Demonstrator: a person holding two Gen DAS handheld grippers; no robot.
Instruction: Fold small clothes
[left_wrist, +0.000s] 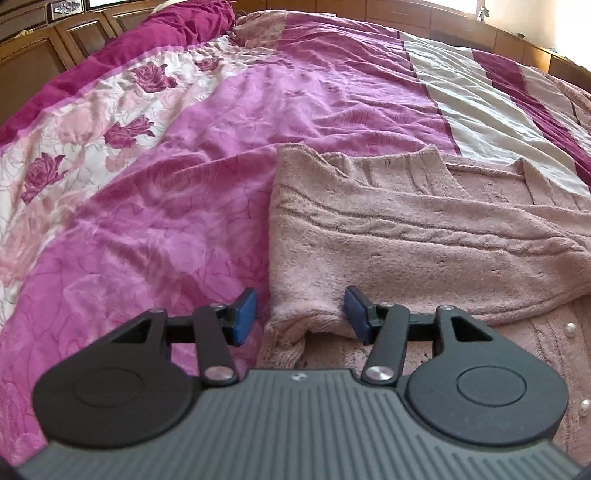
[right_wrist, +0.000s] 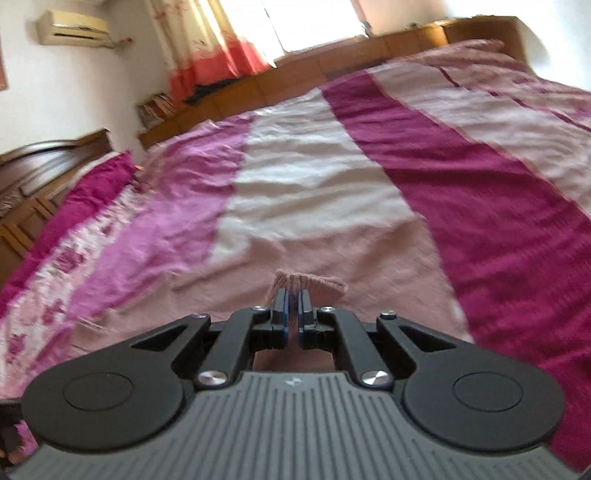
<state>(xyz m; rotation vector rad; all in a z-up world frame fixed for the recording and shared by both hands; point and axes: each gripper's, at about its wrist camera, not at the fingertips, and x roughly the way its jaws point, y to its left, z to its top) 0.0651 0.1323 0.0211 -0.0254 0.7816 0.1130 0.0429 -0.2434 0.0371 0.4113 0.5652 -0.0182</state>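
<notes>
left gripper (left_wrist: 300, 314): jaws wide apart around pink cardigan (left_wrist: 406, 236) cuff, not pinching | right gripper (right_wrist: 292, 308): jaws clamped on pink knit fold | bedspread (left_wrist: 166, 206) beneath

The cardigan (left_wrist: 406, 254) is fuzzy pink knit; the bedspread (left_wrist: 207, 155) is creased, faintly sheeny cloth; the tongs (left_wrist: 301, 314) are matt black plastic.

Motion-blurred bedspread (right_wrist: 314, 192); cardigan (left_wrist: 424, 236) cut off at right edge.

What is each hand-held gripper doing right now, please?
Left hand-held gripper: open, its fingers either side of the pink sweater cuff.
Right hand-held gripper: closed on a fold of pink knit.
</notes>
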